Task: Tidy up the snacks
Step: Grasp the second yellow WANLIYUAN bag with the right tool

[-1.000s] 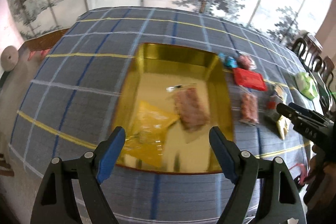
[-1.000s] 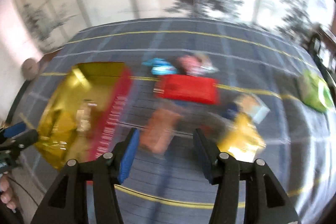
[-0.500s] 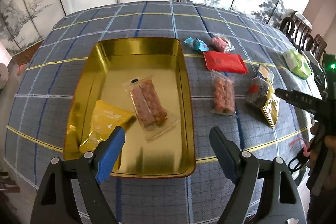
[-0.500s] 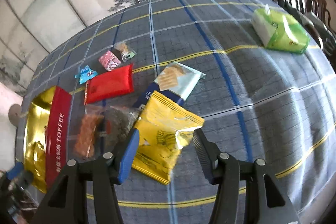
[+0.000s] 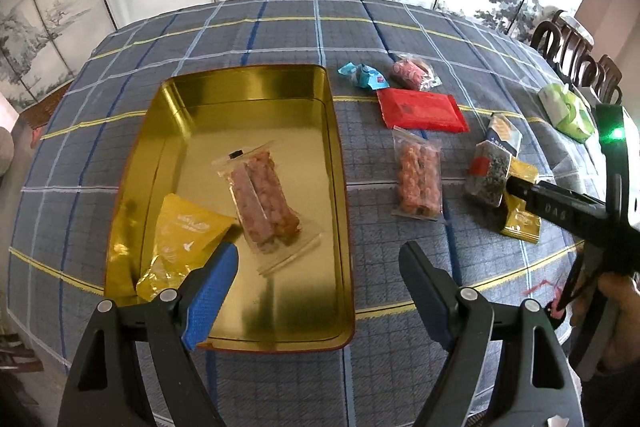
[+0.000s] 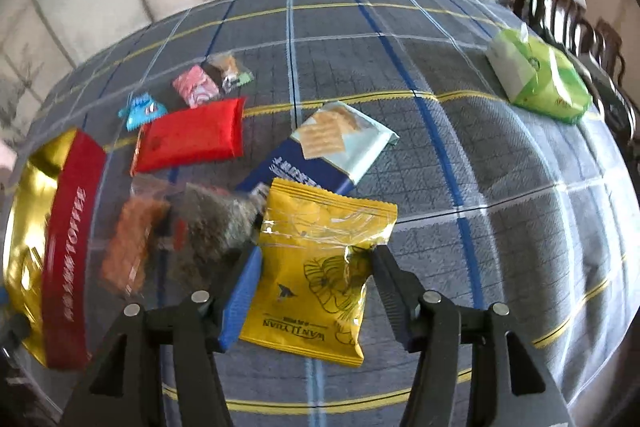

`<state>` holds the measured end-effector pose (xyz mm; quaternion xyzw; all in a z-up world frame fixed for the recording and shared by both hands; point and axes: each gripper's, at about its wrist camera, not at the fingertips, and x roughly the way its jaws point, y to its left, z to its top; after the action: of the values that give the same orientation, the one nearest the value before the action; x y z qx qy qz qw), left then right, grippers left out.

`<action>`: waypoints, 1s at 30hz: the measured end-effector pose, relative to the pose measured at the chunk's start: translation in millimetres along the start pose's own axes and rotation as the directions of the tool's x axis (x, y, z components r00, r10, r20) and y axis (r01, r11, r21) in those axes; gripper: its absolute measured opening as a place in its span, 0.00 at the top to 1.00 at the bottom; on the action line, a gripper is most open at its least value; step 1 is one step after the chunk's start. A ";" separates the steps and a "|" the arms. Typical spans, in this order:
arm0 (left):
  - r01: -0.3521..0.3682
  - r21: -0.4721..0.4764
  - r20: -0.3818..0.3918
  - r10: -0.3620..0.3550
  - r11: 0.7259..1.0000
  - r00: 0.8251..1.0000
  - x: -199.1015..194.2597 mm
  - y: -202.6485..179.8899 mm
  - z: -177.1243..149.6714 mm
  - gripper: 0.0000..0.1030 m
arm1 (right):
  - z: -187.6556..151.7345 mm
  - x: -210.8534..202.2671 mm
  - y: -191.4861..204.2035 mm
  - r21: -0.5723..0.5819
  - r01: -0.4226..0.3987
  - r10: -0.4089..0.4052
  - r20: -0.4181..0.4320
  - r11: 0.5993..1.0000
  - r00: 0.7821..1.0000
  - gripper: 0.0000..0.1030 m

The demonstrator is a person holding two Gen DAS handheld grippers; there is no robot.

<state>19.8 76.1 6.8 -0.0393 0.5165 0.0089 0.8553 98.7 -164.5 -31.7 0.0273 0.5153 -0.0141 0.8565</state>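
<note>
A gold tin [image 5: 256, 87] lies open on the plaid tablecloth. Inside it are a yellow packet [image 5: 184, 231] and a clear pack of pinkish-brown snacks [image 5: 264, 203]. My left gripper [image 5: 318, 255] hovers open over the tin's near right corner, holding nothing. My right gripper [image 6: 316, 259] points down at a second yellow packet [image 6: 316, 219] lying on the cloth. Its jaws are opening with the packet between the fingers [image 6: 244, 291]. From the left wrist view, the right gripper [image 5: 520, 189] reaches in from the right above that packet [image 5: 522, 223].
Loose on the cloth are a red packet [image 6: 192, 143], a blue-and-pale cracker pack [image 6: 332, 143], a dark speckled pack [image 6: 208, 223], a clear bag of orange snacks [image 6: 132, 247] and two small candies [image 6: 142, 111]. A green tissue pack [image 6: 536, 79] sits far right by chairs [image 5: 576, 43].
The right gripper swung right and sank over the second yellow packet, its jaws widening. The left view shifted so the tin now sits left of centre; the left jaws stayed as wide.
</note>
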 end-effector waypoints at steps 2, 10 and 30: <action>0.007 0.002 -0.004 -0.007 1.000 1.000 1.7 -3.5 0.3 0.23 | -4.5 -1.5 -2.5 -0.042 -0.008 0.008 0.011 0.999 1.000 0.43; 0.024 0.053 0.010 -0.025 0.998 1.000 6.2 -26.6 7.4 0.23 | -20.0 -5.7 -15.0 -0.128 -0.021 0.023 0.019 0.992 1.000 0.41; 0.027 0.188 0.004 -0.028 0.982 1.000 46.3 -85.6 12.5 0.23 | -36.7 -0.9 -20.8 -0.139 -0.112 0.121 0.058 0.984 0.991 0.35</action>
<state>57.2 -9.5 -23.3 0.0344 0.5115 -0.0515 0.8570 64.8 -182.9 -48.7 -0.0012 0.4838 0.0702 0.8724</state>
